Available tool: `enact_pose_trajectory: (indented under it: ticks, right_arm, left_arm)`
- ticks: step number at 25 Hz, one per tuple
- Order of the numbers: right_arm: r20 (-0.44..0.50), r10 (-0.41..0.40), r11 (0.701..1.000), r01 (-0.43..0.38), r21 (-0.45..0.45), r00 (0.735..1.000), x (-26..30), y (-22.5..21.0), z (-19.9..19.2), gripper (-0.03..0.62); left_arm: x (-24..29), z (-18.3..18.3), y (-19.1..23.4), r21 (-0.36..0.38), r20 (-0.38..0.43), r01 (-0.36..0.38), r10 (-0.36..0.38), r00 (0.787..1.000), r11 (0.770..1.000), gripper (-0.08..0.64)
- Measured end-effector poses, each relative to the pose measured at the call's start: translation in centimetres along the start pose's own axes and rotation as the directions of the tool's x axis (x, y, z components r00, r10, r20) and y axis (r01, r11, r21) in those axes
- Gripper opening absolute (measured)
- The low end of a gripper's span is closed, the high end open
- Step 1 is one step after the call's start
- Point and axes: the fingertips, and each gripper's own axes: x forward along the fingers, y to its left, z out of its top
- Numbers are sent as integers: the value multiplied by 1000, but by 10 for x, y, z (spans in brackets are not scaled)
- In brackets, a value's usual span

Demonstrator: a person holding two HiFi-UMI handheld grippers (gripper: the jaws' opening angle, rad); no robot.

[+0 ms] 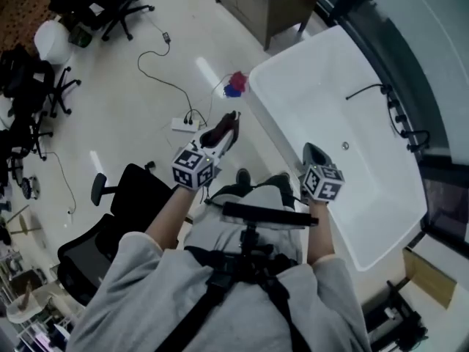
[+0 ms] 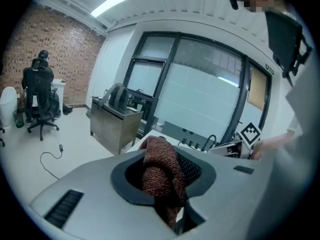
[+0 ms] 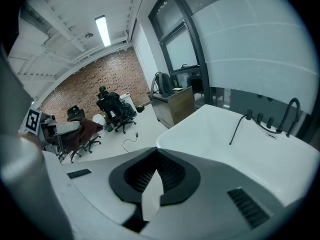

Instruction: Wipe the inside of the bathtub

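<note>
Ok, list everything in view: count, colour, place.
bathtub: one, white, right side of the head view
tap fittings: several, black, on the bathtub's far rim
cabinet: one, dark, beyond the bathtub's end
power strip: one, white, on the floor
office chairs: several, black, left side
cloth: one, reddish brown, in the left tool
left tool: one, grey, clamped on the cloth
right tool: one, grey, jaws together, empty
</note>
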Motion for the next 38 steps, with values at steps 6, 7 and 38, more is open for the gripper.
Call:
enact_pose_trajectory:
  ticks: [6,7,38]
  right_arm:
    - [3,-11,999,11,-35,1000,6,8,18,5]
    - [7,-12,999,12,-33,1000,8,7,20,6]
    - [107,23,995,-33,97,994,54,-99,102,5]
  left_arm:
    - [16,14,6,4,-9,38,-38,999,999,103]
    - [20,16,6,13,-14,40,-40,999,999,103]
    - [222,80,-38,276,-249,198,-129,960,941,103]
